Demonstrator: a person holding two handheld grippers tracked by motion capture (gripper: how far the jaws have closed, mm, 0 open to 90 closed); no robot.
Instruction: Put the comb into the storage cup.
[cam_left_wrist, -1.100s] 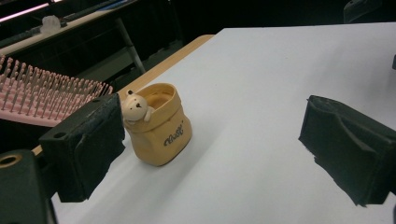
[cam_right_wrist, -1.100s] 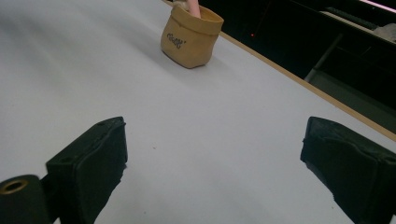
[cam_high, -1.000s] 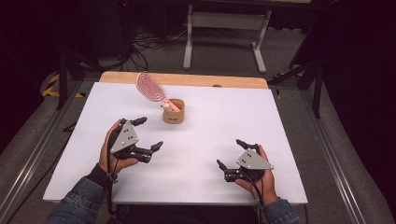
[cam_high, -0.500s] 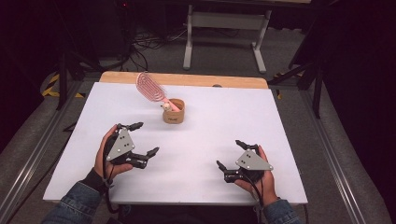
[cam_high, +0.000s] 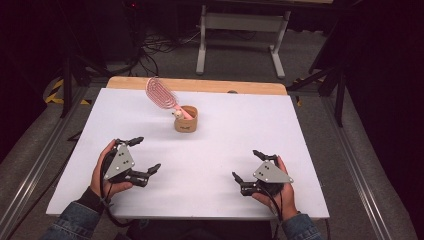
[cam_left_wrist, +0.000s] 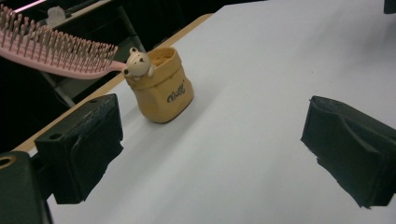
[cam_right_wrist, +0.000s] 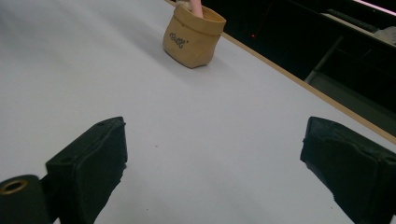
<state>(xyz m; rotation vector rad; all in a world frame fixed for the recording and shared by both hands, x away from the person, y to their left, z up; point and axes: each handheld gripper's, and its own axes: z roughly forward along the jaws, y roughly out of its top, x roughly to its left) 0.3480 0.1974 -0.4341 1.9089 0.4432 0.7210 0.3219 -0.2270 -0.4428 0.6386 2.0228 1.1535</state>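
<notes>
High view: the white surface carries a tan pouch near its far edge, with a pink brush standing in it, head leaning out to the left. The left gripper has drawn back toward the near edge over the last second, suggesting no reach is underway. The right gripper rests well apart. Both grippers' fingers gape wide, holding and touching nothing.

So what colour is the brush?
Pink. The brush shows best in the left gripper view.
</notes>
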